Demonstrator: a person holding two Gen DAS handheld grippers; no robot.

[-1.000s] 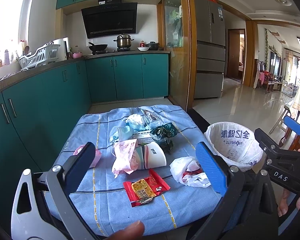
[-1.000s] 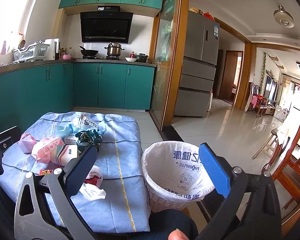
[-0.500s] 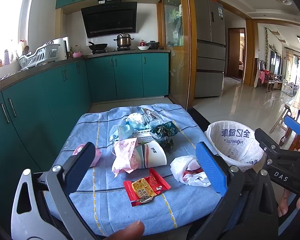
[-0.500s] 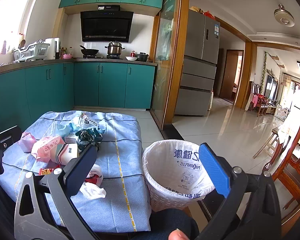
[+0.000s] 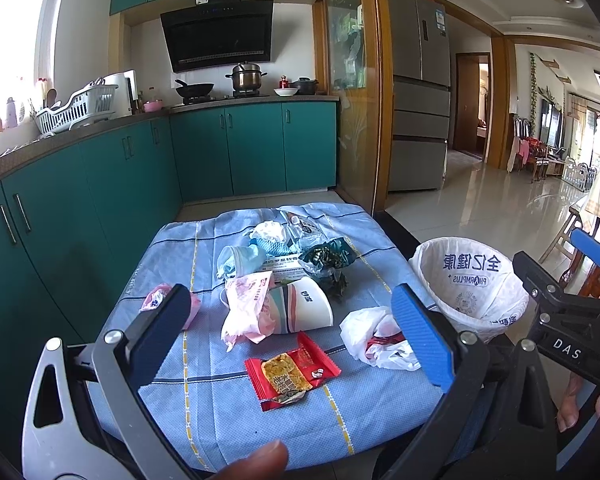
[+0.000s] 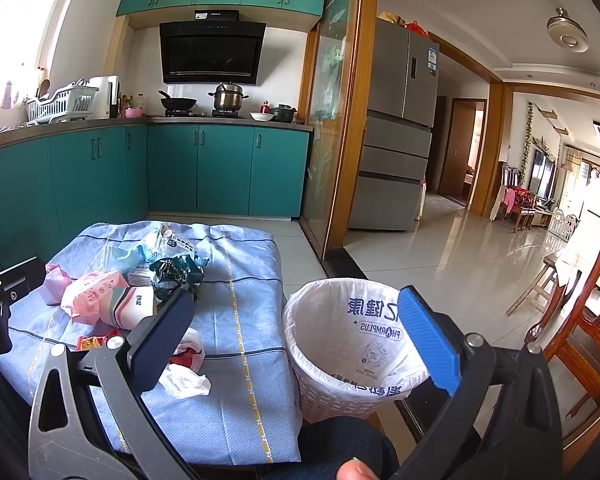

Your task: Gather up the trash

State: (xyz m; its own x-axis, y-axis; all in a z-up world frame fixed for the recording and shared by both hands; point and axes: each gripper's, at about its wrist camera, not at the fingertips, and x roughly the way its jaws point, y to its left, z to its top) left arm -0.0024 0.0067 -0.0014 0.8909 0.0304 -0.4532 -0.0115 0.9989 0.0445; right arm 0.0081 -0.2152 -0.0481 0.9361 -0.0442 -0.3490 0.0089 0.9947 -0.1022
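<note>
On checked cloth (image 5: 204, 408), crinkled red wrapper (image 5: 292, 368), crumpled bags

The left gripper (image 5: 292, 340) fills the lower part of the left wrist view, its jaws spread wide apart with nothing between them. One finger is dark, at lower left; the other carries a blue pad (image 5: 422, 342) at lower right. A fingertip of the left hand (image 5: 256, 462) shows at the bottom edge, centre.

The right gripper (image 6: 296, 338) sits across the bottom of the right wrist view, jaws likewise wide apart and holding nothing, dark finger at left and blue pad (image 6: 430, 338) at right. A fingertip of the right hand (image 6: 360, 472) peeks in at the bottom edge. In the left wrist view the right gripper appears at the right edge, level with the left one.
</note>
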